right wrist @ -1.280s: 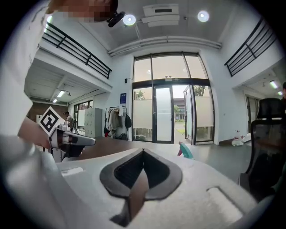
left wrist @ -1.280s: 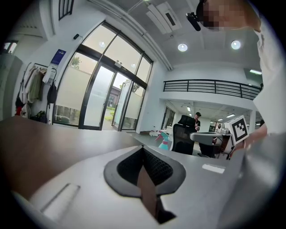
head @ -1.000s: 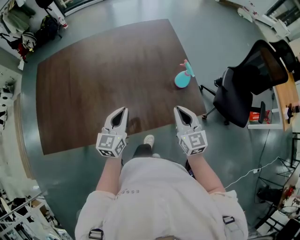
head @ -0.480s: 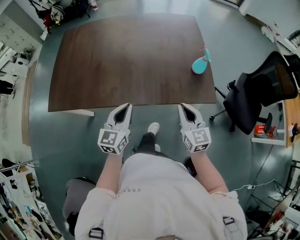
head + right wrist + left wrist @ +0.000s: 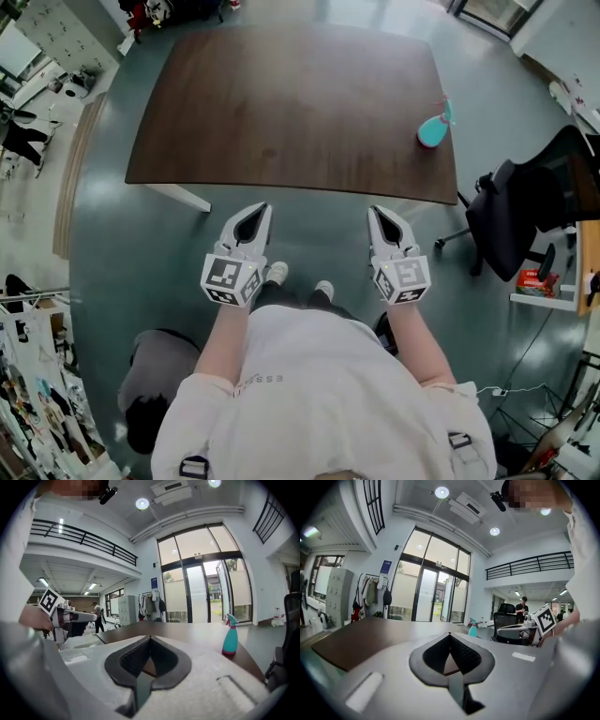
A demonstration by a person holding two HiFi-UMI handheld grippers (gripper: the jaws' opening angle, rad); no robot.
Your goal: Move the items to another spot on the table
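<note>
Room: A high, glass-fronted hall with a grey-green floor (image 5: 122, 253). Both gripper views show tall glass doors and a railed upper gallery.
Surface: A dark wooden table (image 5: 291, 112) fills the upper centre of the head view.
Task item: A teal spray bottle (image 5: 432, 131) with a pink trigger stands upright at the table's right edge, in the upper right of the frame, well apart from both tools.
Left gripper (image 5: 262, 208): Jaws pressed together with nothing between them. It is held over the floor just short of the table's near edge, left of centre.
Right gripper (image 5: 376, 211): Jaws likewise pressed together and empty. It is level with its partner, right of centre.
Writing: Each gripper's cube carries black-and-white square markers. The person's pale shirt (image 5: 309, 394) shows small lettering beginning "ESS"; the rest is too small to read. A blue sign (image 5: 386, 566) beside the doors is illegible.
Surroundings: A black office chair (image 5: 525, 216) stands on the floor right of the table.
</note>
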